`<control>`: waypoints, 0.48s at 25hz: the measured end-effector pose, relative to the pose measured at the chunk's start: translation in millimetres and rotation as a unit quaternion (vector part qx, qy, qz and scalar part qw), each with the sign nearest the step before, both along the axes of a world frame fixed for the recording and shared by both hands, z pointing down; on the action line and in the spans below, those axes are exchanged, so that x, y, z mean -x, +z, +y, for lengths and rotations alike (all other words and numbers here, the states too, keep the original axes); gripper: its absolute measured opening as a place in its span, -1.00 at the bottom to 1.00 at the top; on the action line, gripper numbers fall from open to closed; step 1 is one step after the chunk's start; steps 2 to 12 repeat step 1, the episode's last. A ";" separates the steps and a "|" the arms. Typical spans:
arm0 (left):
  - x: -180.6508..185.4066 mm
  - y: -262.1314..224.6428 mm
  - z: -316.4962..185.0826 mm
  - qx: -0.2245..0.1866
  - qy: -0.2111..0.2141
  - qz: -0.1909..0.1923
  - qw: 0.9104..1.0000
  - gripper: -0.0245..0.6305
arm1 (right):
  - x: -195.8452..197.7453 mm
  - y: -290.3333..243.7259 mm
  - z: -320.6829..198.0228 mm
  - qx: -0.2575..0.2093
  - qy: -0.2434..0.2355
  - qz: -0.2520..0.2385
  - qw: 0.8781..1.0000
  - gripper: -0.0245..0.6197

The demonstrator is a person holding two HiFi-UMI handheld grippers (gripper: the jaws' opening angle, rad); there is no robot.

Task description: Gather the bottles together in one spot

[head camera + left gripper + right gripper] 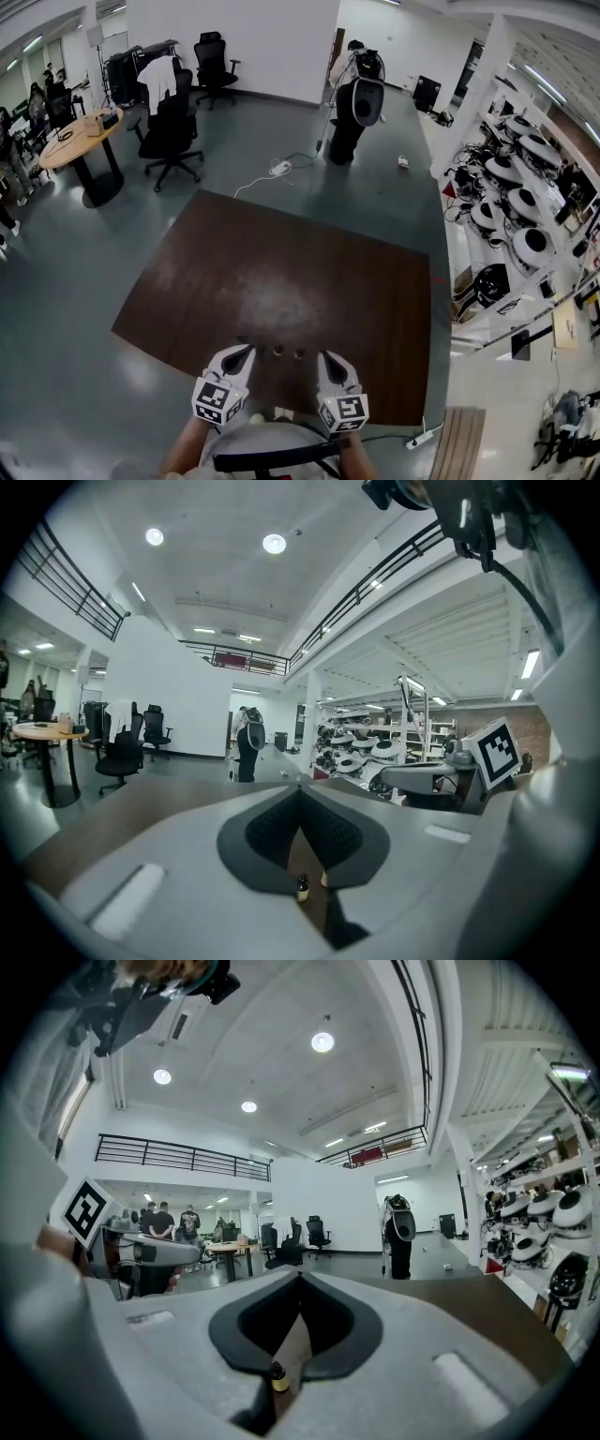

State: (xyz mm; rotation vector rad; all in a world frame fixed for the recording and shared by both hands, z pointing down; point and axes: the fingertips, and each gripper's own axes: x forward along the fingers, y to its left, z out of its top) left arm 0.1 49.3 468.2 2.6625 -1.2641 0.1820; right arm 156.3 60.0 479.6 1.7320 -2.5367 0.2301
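Two small dark bottles, one (277,352) and the other (299,353), stand close together on the brown table (281,272) near its front edge. My left gripper (248,349) is just left of them and my right gripper (323,356) just right; both are shut and hold nothing. In the left gripper view the jaws (300,789) meet at the tips, and a tiny amber bottle (303,885) with a second one (324,878) shows through the gap below. The right gripper view has its shut jaws (300,1277) with one bottle (277,1375) low in the gap.
Grey floor surrounds the table. Black office chairs (171,131) and a round wooden table (84,136) stand at far left, a standing robot (356,103) at the back, shelves of white robot shells (520,206) on the right. A power strip (420,437) lies by the table's right front corner.
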 end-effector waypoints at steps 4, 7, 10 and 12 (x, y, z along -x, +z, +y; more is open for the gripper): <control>0.9 0.1 0.1 0.001 0.000 0.000 1.000 -0.93 | 1.0 0.0 0.2 0.000 0.000 0.000 1.000 -0.92; 0.9 0.1 0.1 0.001 0.000 0.000 1.000 -0.93 | 1.0 0.0 0.2 0.000 0.000 0.000 1.000 -0.92; 0.9 0.1 0.1 0.001 0.000 0.000 1.000 -0.93 | 1.0 0.0 0.2 0.000 0.000 0.000 1.000 -0.92; 0.9 0.1 0.1 0.001 0.000 0.000 1.000 -0.93 | 1.0 0.0 0.2 0.000 0.000 0.000 1.000 -0.92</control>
